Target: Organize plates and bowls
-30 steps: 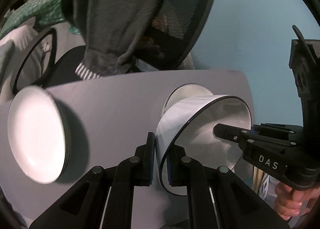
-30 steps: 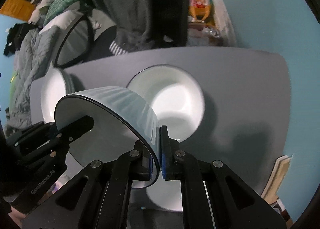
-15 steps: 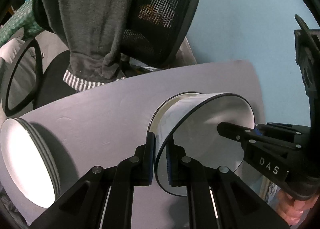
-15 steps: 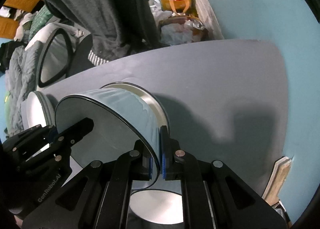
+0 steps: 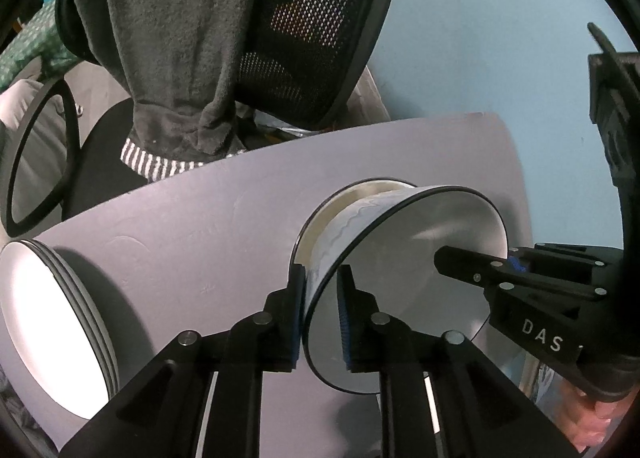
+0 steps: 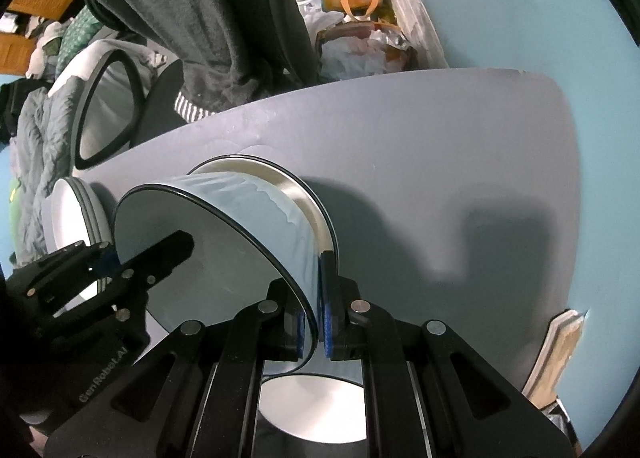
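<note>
- Left wrist view: white black-rimmed ceramic bowl (image 5: 404, 258), a second ago held clear above the cream bowl (image 5: 352, 194) on the grey table (image 5: 200, 226), now sits nested in it.
- Left gripper (image 5: 320, 318) jaws have just been opening; rim between them, inner pad now apart.
- Right gripper (image 6: 316, 322) still pinches the opposite rim.
- Stack of white plates (image 5: 52, 330) lies nearer the left edge than before.

Left claw (image 5: 320, 314) just loosening, right claw (image 6: 316, 328) clamped

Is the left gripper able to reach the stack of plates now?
Probably not yet. The left gripper straddles the rim of the bowl, its jaws just opening. Once clear, bare table lies before the plates.
</note>
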Tool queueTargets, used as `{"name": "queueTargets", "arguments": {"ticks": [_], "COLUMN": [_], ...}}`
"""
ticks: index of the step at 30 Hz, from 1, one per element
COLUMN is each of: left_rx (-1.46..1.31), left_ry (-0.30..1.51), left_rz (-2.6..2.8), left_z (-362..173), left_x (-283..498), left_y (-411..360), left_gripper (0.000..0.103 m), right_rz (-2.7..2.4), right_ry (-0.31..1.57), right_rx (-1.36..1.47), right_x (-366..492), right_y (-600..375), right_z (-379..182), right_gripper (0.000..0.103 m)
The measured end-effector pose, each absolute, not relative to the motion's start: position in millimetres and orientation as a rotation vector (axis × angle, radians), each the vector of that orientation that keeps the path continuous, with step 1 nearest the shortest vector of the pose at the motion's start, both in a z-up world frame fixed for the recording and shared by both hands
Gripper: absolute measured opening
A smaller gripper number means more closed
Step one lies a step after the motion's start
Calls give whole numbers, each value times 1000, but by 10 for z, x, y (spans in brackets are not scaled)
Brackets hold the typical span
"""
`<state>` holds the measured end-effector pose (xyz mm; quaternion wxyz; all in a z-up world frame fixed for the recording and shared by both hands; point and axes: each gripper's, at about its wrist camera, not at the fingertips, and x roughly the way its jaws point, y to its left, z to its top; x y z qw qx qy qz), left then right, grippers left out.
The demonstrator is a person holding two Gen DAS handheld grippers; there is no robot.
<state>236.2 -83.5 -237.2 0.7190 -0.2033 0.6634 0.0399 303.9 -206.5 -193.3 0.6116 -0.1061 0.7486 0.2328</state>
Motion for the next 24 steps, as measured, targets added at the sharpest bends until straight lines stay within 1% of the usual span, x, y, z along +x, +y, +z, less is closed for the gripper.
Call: {"name": "queueTargets", "arguments": {"ticks": [2, 4, 6, 7, 16, 17, 18, 19, 20, 24], "left_rx": [-467, -481, -481, -484, -469, -462, -442, -414, -397, -402], "left_ry": [1469, 1474, 1474, 1475, 1454, 1449, 1446, 1429, 1408, 1396], "left_rz": [84, 90, 98, 96, 104, 114, 137, 167, 181, 171], "left_z": [-2382, -2399, -2402, -2400, -2340, -2318, -2300, -2261, -2222, -2154], "left_x": [2355, 2357, 2364, 2364, 2333, 2324, 2320, 2304, 2287, 2237], "left_y": [-834, -833, -842, -848, -854, -852, -853, -855, -855, -832], "left_gripper": [20, 21, 22, 23, 27, 35, 52, 57, 59, 59], "right_rz": [535, 529, 512, 511, 524, 528, 532, 533, 529, 525], "right_ry": [1730, 1730, 1718, 1712, 1700, 1692, 1685, 1676, 1659, 1636], "right_rx": [-247, -245, -256, -254, -255, -256, -256, -262, -277, -293], "right_x": [3037, 3036, 3041, 3047, 3022, 3010, 2998, 2993, 2981, 2961], "right_y": [-2064, -2074, -2086, -2094, -2112, -2110, -2110, -2110, -2104, -2091], "right_z": [-1922, -1897, -1870, -1857, -1856, -1843, -1826, -1813, -1796, -1752], "right_gripper": [8, 8, 16, 17, 17, 20, 23, 28, 30, 30]}}
